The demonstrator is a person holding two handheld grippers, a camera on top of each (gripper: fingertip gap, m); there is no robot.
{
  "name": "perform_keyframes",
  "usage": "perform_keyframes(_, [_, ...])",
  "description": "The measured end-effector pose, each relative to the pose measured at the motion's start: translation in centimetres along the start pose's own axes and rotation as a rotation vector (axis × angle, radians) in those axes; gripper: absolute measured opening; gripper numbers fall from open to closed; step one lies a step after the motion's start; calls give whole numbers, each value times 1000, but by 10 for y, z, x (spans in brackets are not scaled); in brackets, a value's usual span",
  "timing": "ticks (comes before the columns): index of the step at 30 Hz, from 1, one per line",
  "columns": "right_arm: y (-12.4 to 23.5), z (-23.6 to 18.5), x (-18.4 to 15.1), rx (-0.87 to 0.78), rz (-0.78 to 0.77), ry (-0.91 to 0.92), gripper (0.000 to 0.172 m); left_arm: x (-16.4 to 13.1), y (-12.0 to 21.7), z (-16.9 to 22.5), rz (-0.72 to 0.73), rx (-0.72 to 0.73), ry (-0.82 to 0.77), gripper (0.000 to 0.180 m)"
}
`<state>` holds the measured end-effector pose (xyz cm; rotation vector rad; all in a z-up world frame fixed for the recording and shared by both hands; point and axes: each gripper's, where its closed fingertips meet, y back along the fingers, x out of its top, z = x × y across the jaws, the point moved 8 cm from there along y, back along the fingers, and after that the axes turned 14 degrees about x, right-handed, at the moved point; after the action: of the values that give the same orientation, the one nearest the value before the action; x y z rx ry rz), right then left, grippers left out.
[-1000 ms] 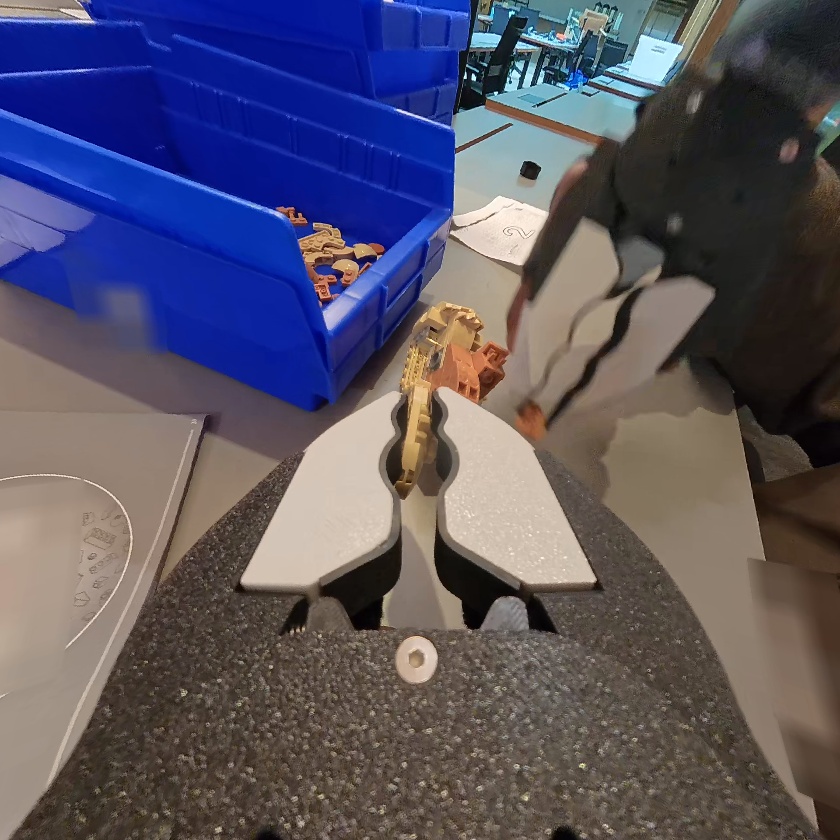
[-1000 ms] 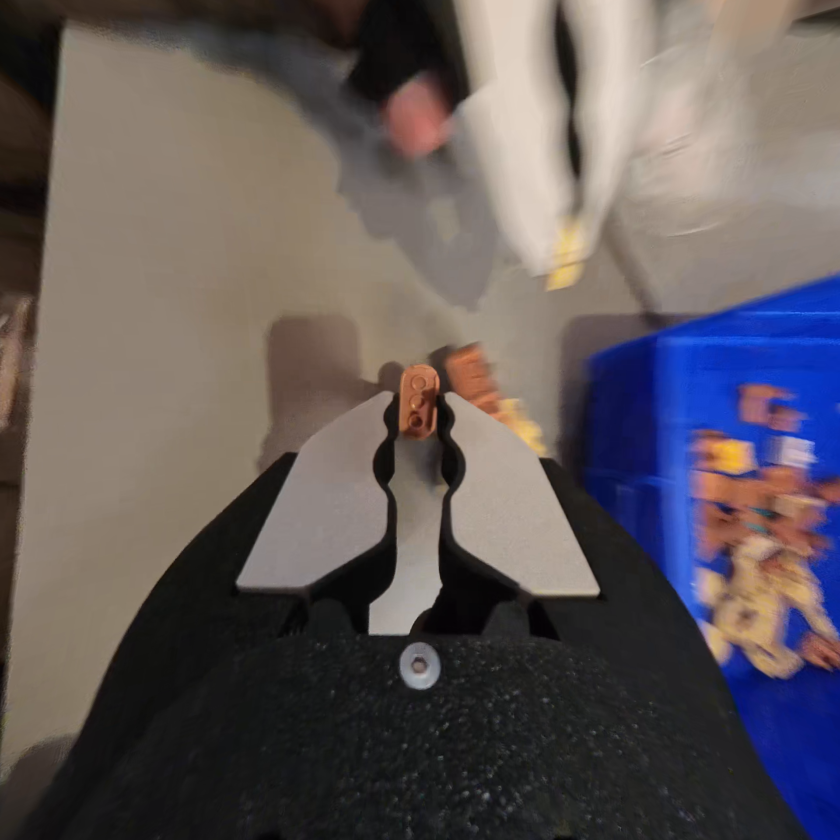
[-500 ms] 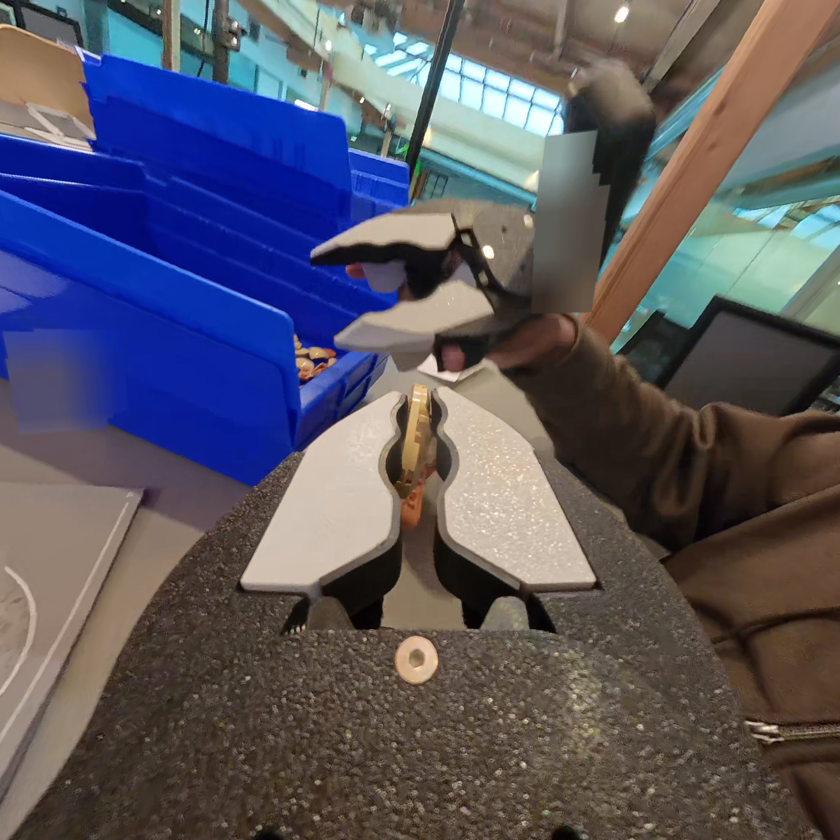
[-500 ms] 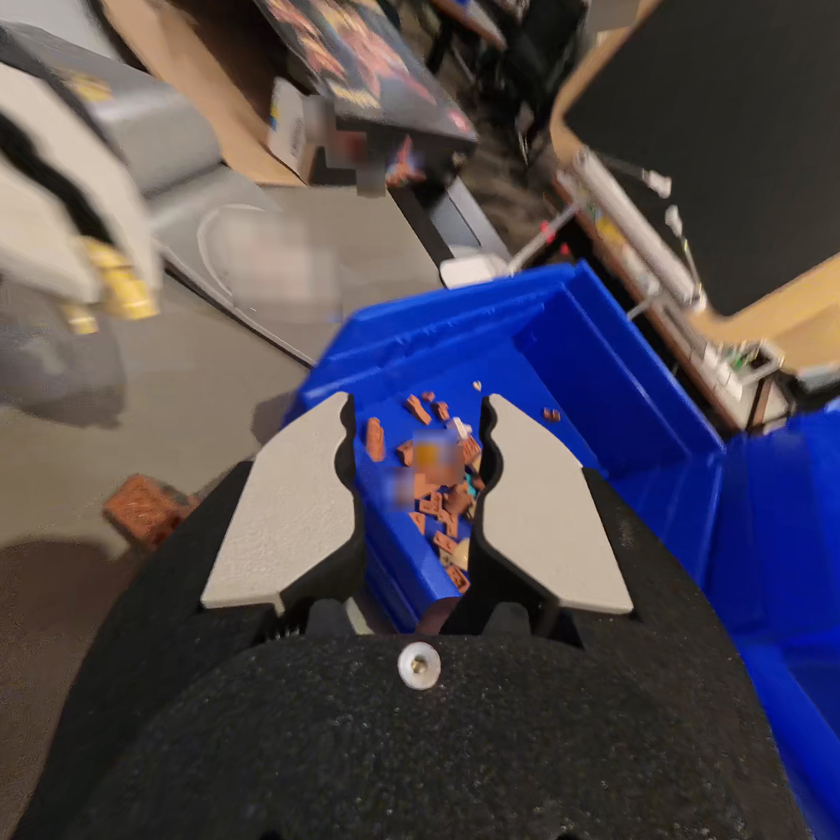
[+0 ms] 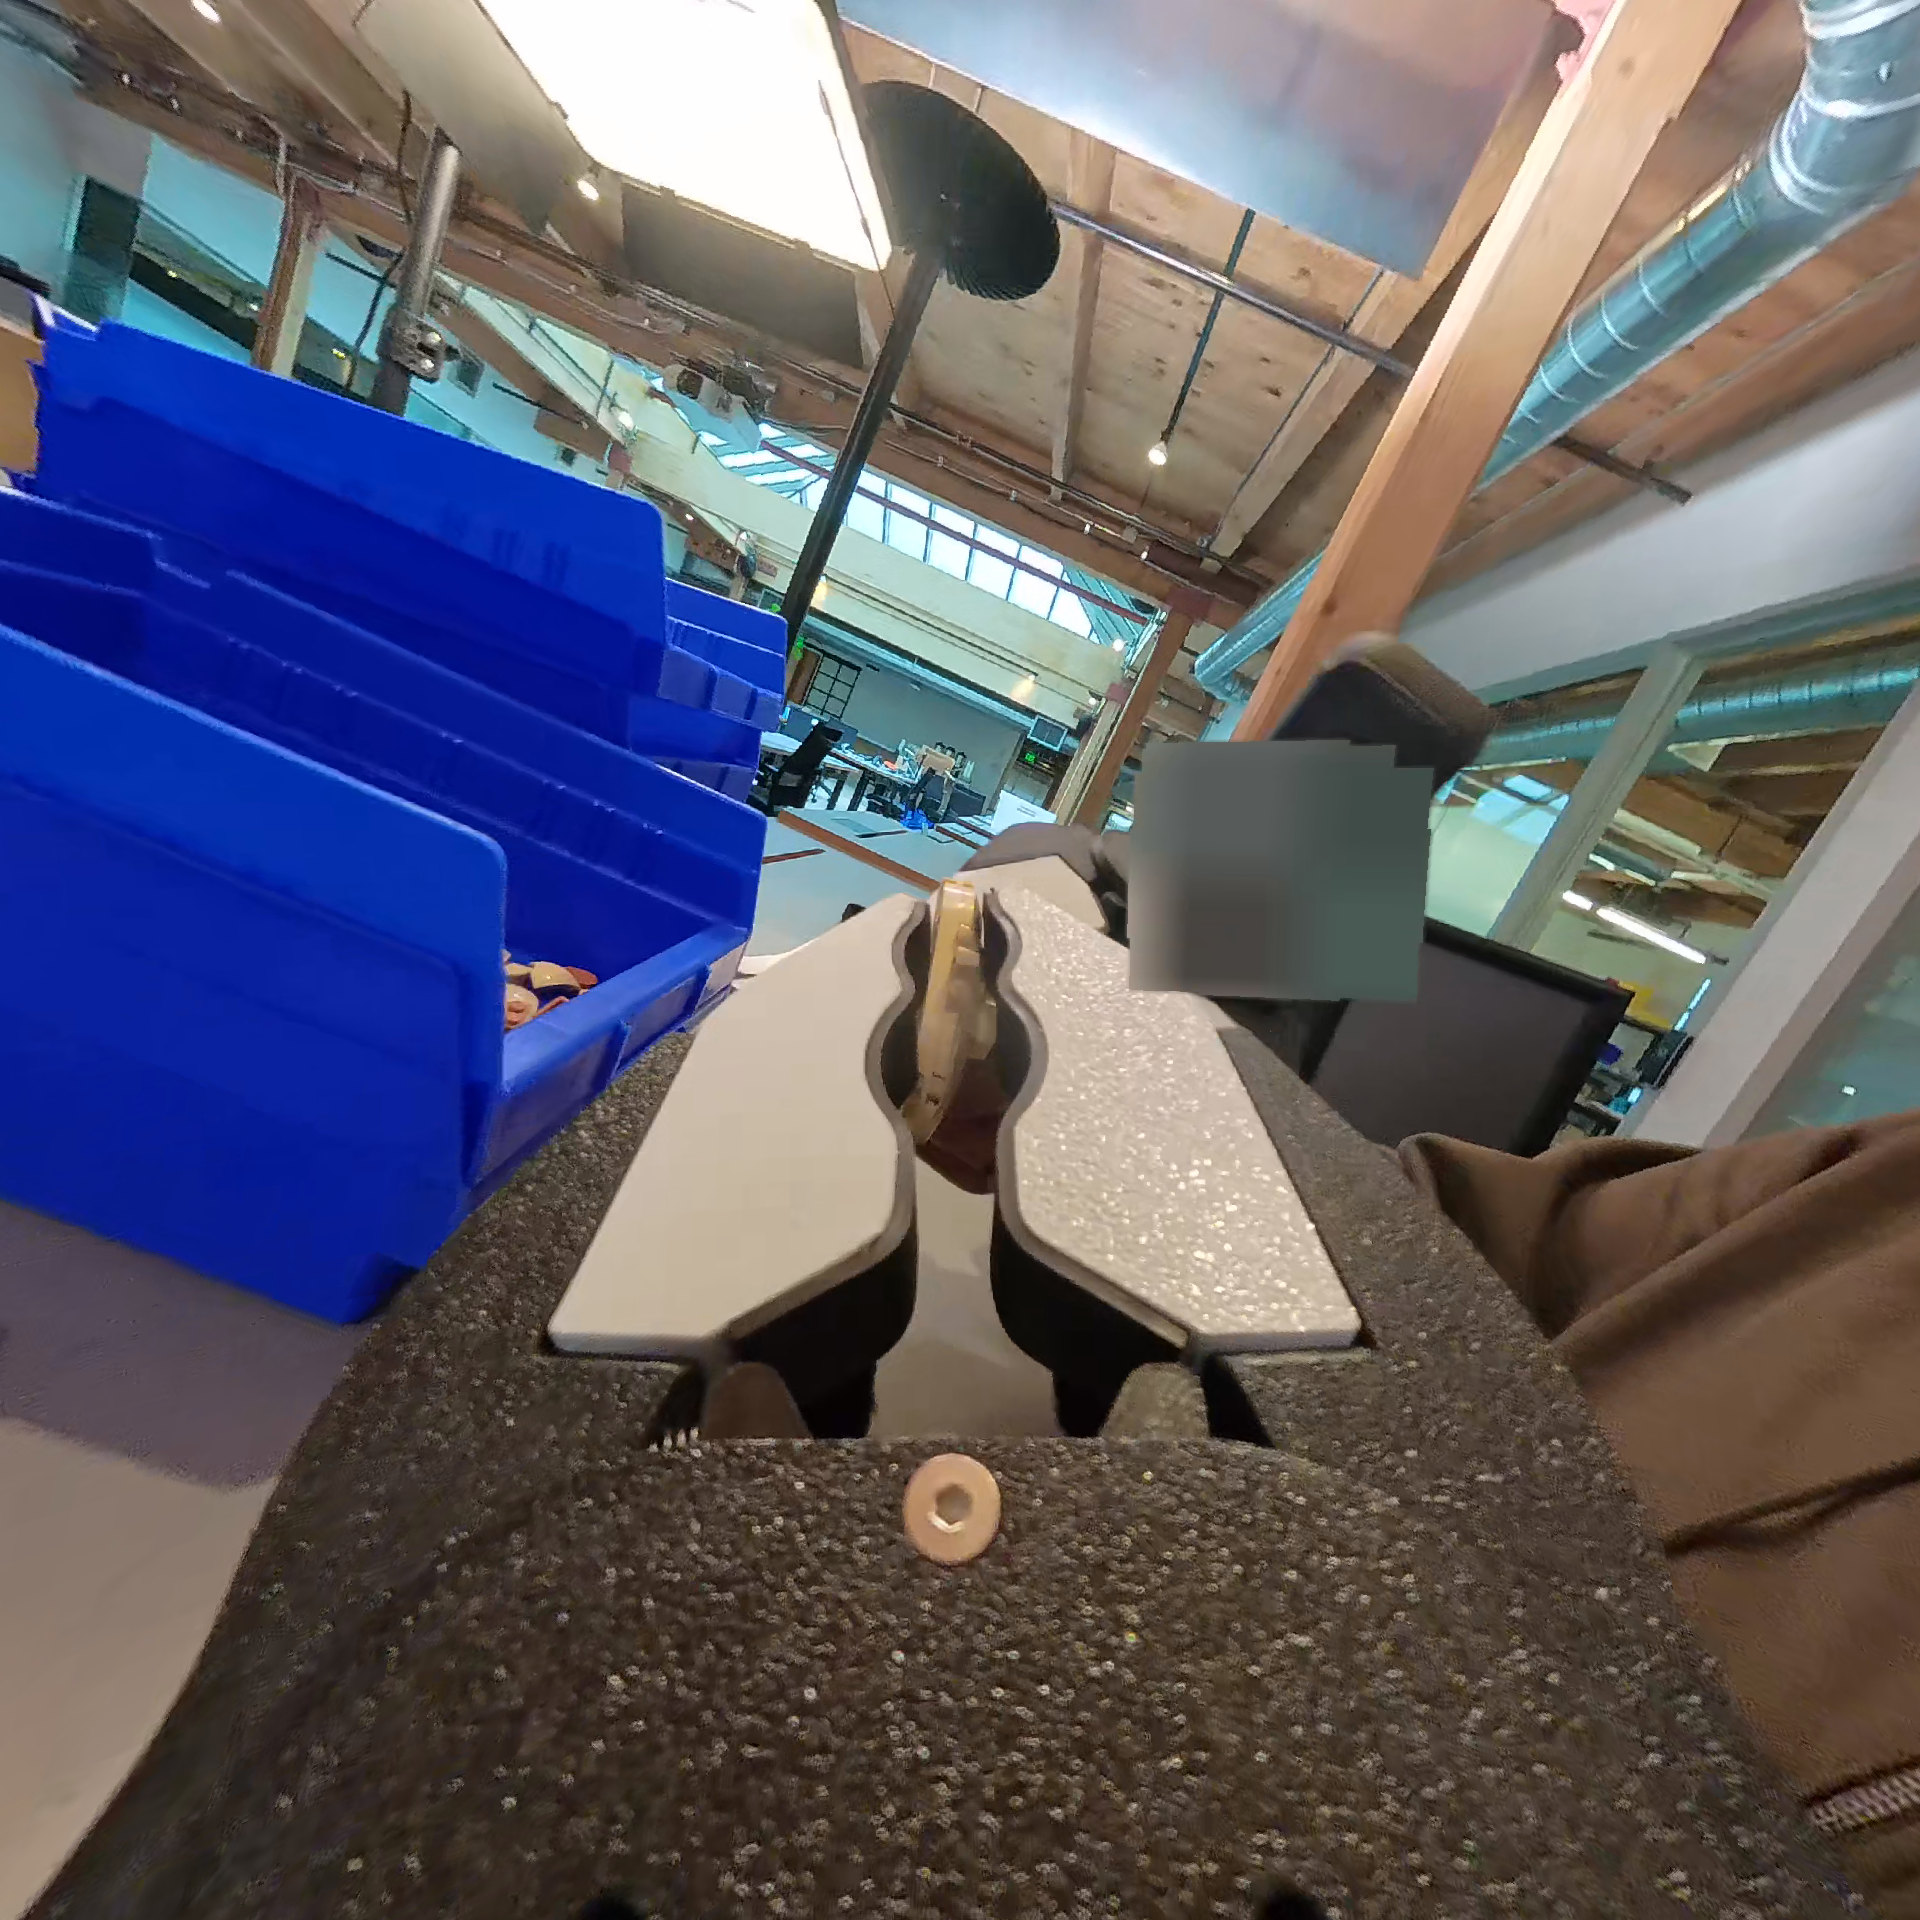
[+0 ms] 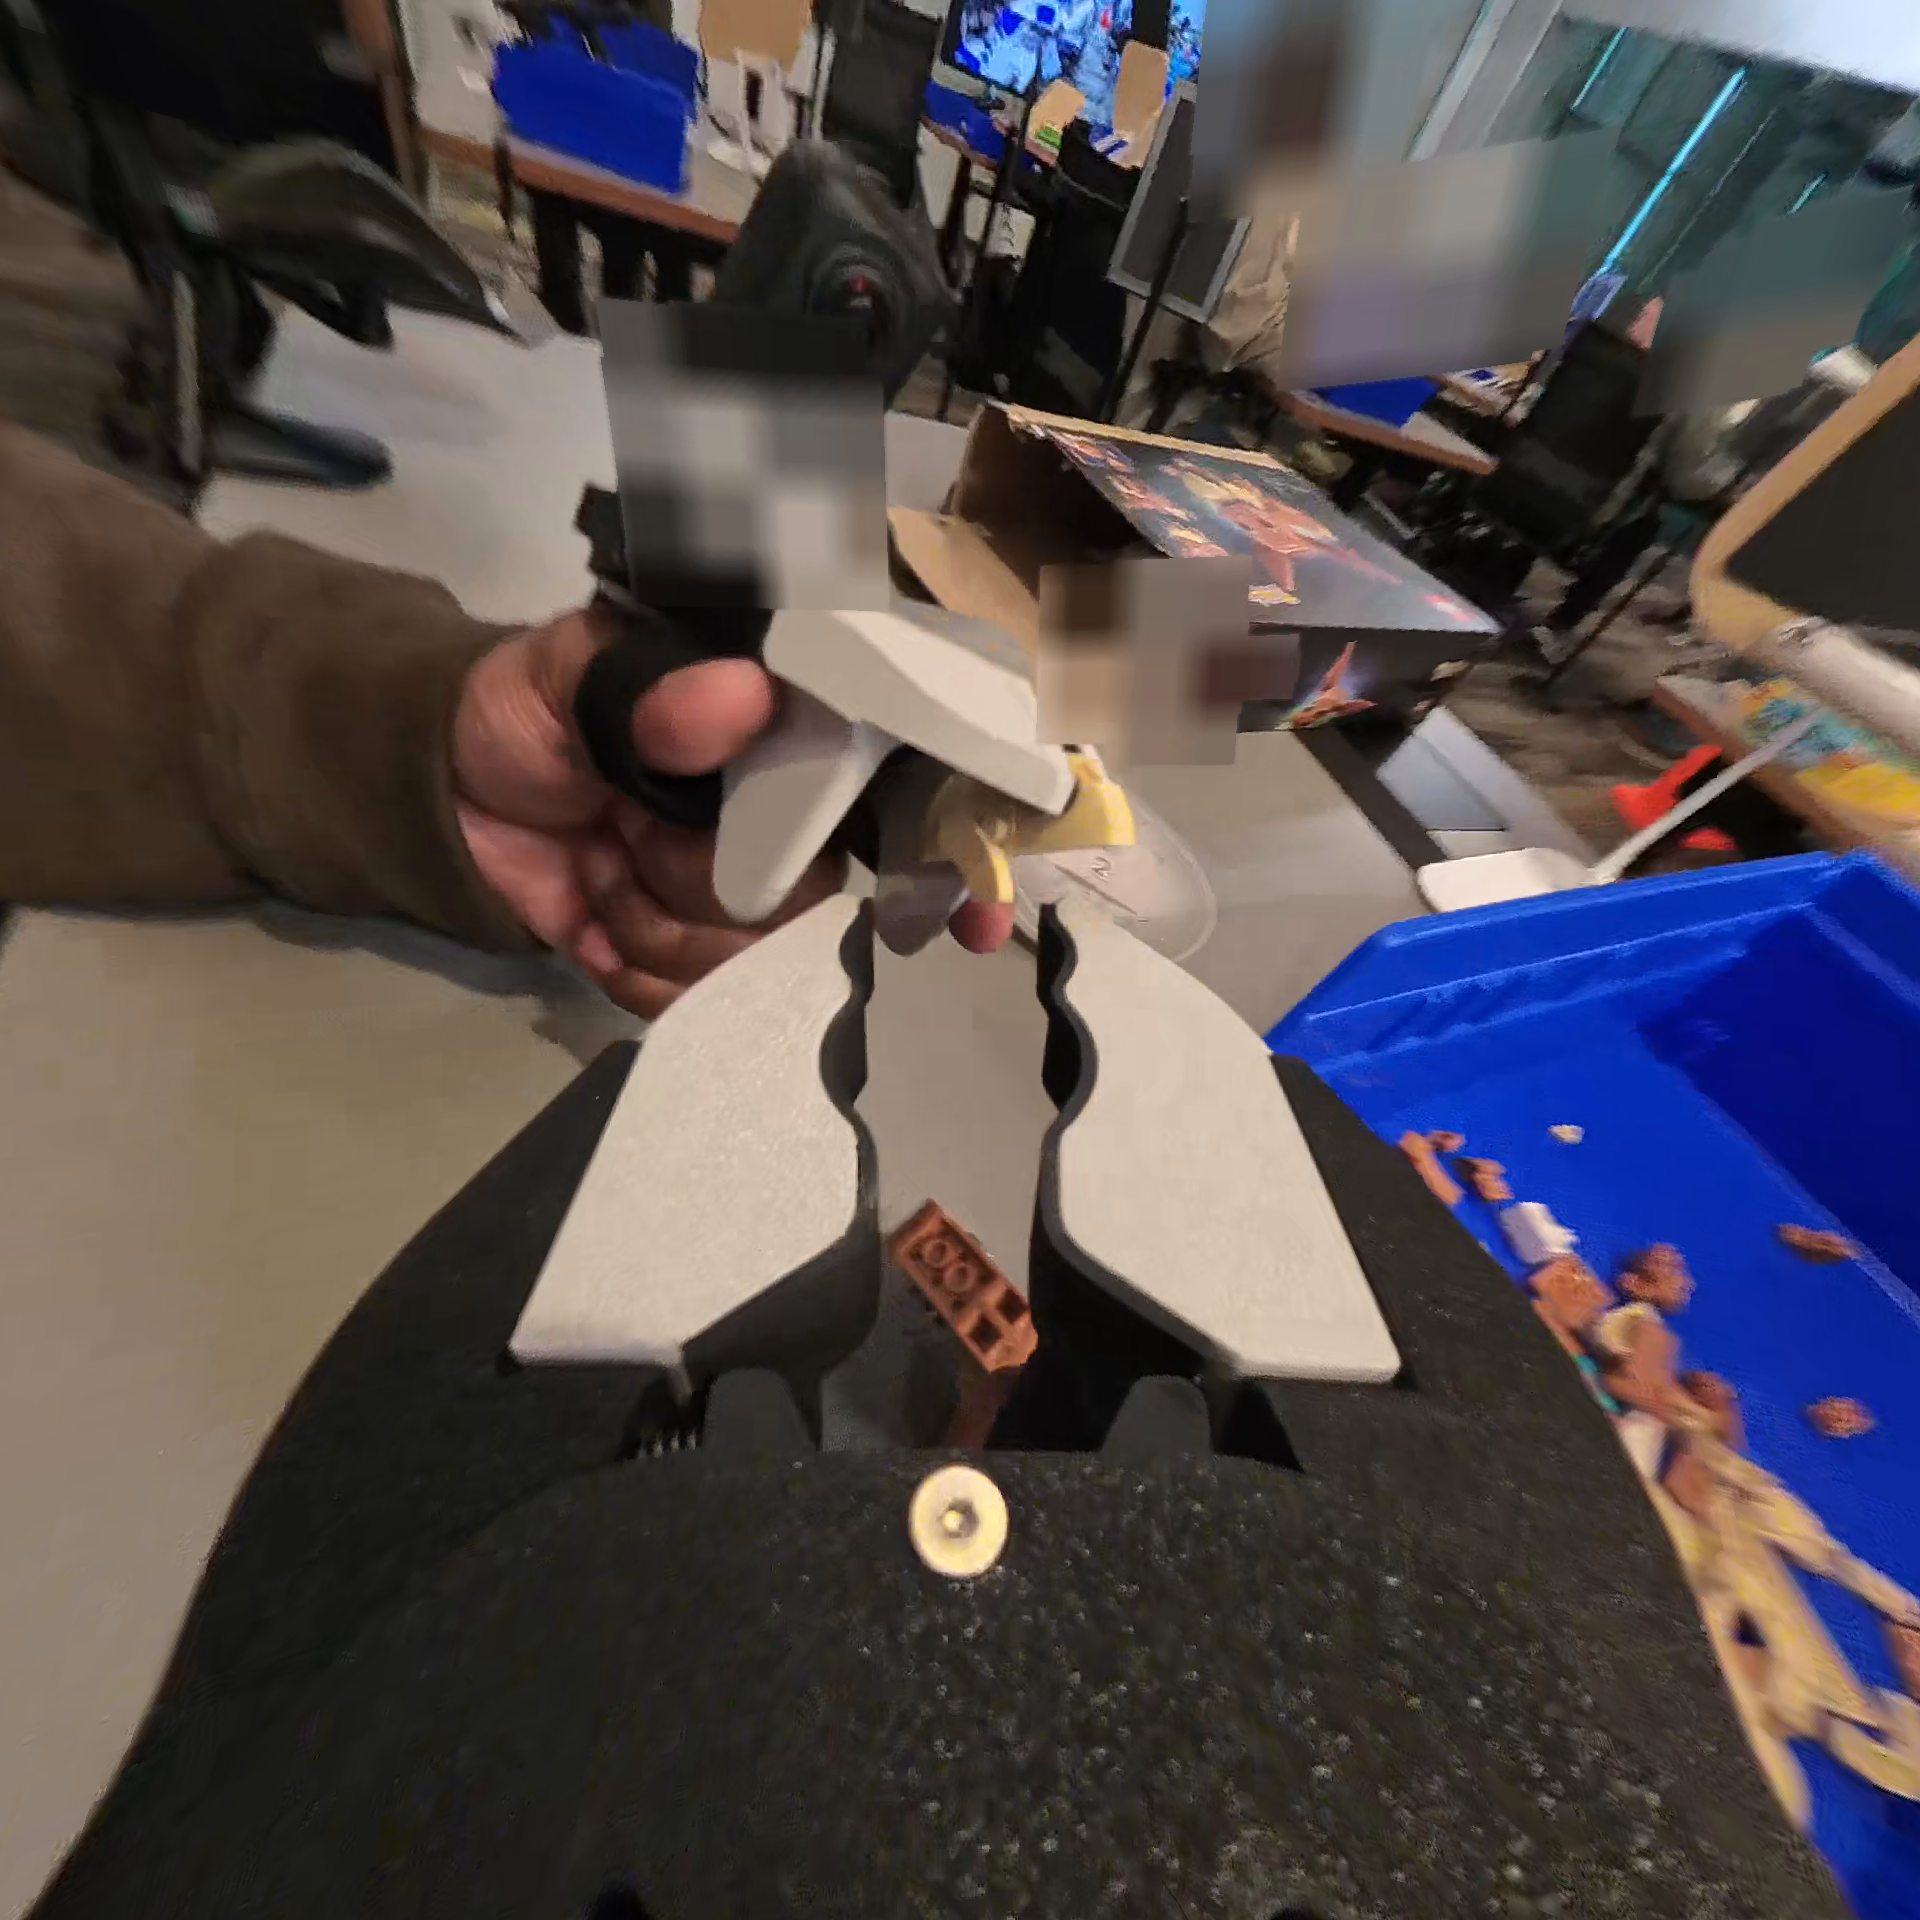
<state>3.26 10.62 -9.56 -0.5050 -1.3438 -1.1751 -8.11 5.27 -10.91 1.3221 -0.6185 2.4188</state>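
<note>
Pinching a flat tan plastic brick assembly (image 5: 948,997) edge-on in the left gripper (image 5: 951,914), raised beside the blue plastic bin (image 5: 312,935). Keeping right gripper (image 6: 951,935) fingers apart, gripping nothing, above the reddish-brown studded brick (image 6: 961,1288) lying on the grey tabletop (image 6: 208,1143); lining up squarely, avoiding twisting.

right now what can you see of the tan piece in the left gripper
The tan piece is a thin, flat plastic toy-brick part, glossy, standing on edge between the left gripper fingers, which are closed on both its faces. A darker brown bit hangs at its lower end. The right wrist view shows it poking past the fingertips, raised above the grey table.
</note>
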Motion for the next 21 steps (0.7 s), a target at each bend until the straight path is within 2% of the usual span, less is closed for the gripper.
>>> perform_keyframes(4, [6, 5, 0, 80, 100, -135, 15, -1, -1, 2, -5, 11, -43, 10])
perform_keyframes(7, [7, 7, -1, 86, 111, -169, 7, -2, -1, 1, -13, 24, -64, 9])
perform_keyframes(11, [5, 7, -2, 65, 101, -162, 7, -2, -1, 1, -14, 46, -85, 9])
perform_keyframes(17, [4, 4, -2, -7, 57, -31, 6, -1, -1, 1, -18, 101, -127, 9])
perform_keyframes(21, [3, -4, 2, -57, 26, 134, 3, 2, 2, -10, -5, 184, -76, 9])
